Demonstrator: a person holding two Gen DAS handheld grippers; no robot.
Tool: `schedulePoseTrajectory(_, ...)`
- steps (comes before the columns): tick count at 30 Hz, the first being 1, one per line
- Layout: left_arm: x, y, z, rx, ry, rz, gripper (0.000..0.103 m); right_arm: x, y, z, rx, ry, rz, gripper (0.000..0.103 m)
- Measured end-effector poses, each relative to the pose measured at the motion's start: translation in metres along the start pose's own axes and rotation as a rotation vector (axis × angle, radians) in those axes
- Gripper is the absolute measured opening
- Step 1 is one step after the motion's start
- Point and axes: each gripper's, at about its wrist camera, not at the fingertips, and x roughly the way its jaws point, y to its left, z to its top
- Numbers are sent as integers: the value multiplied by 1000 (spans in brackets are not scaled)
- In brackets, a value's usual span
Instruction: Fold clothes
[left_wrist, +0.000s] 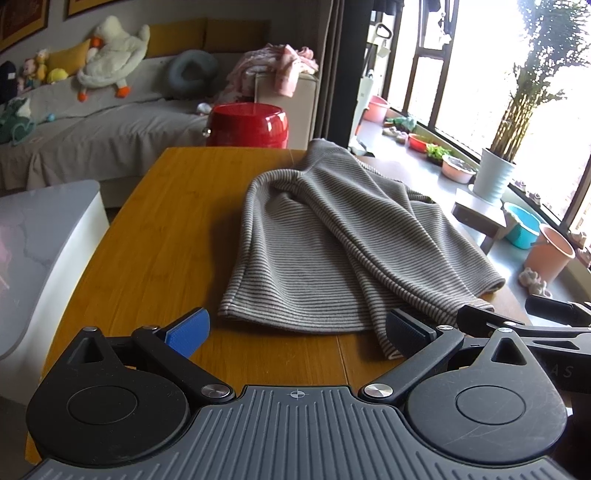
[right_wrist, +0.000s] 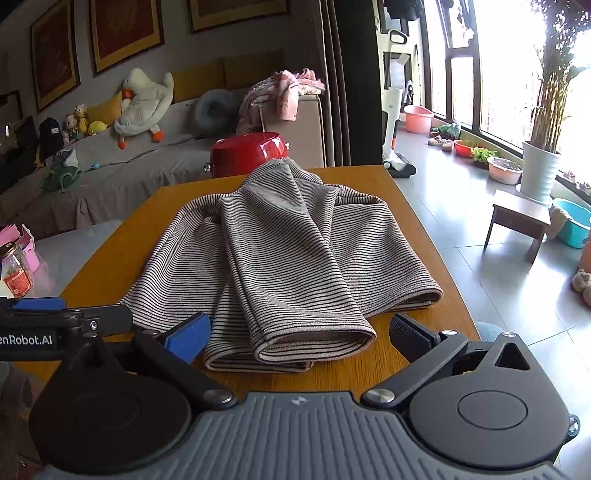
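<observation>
The jaws of both my grippers stood wide apart and held nothing. In the left wrist view, my left gripper (left_wrist: 297, 330) filled the bottom of the frame, with the blue pad (left_wrist: 188, 330) at lower left over bare wood and the dark pad (left_wrist: 406, 332) at lower right just beside a hanging corner of the cloth; I could not tell if it touched. At the far left of this frame I saw a white table (left_wrist: 44, 236), and in the upper left a sofa (left_wrist: 110, 122) with a plush goose (left_wrist: 110, 55). Near the upper middle stood a red pot (left_wrist: 247, 123) behind the wooden table (left_wrist: 159, 221). The striped garment (left_wrist: 332, 236) lay on the table from the middle toward the right, bunched in long folds, its hem near my fingers. At the right edge, part of my right gripper (left_wrist: 517, 325) came into the frame, and behind it, by the window, was a potted plant (left_wrist: 495, 173).

In the right wrist view, part of the left gripper (right_wrist: 44, 325) showed at the left edge. My right gripper (right_wrist: 299, 334) was at the bottom, its pads on either side of the nearest fold of the garment (right_wrist: 280, 258), which sat in the middle of the table (right_wrist: 417, 229). On the right of the frame a small dark stool (right_wrist: 517, 218) stood on the floor.
</observation>
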Motion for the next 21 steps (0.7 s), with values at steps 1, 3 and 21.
schedulePoseTrajectory(1,2,1,1,-1,-1,-6,103,2,-2,0,4,0,1,103)
schedulePoseTrajectory(3,6,2,3,-2,-2,-31,103,5,-9,2,30,-6,16,103)
schedulePoseTrajectory(21,117,0,51,71,59,-218,103,92,-84,28,406,7,323,103)
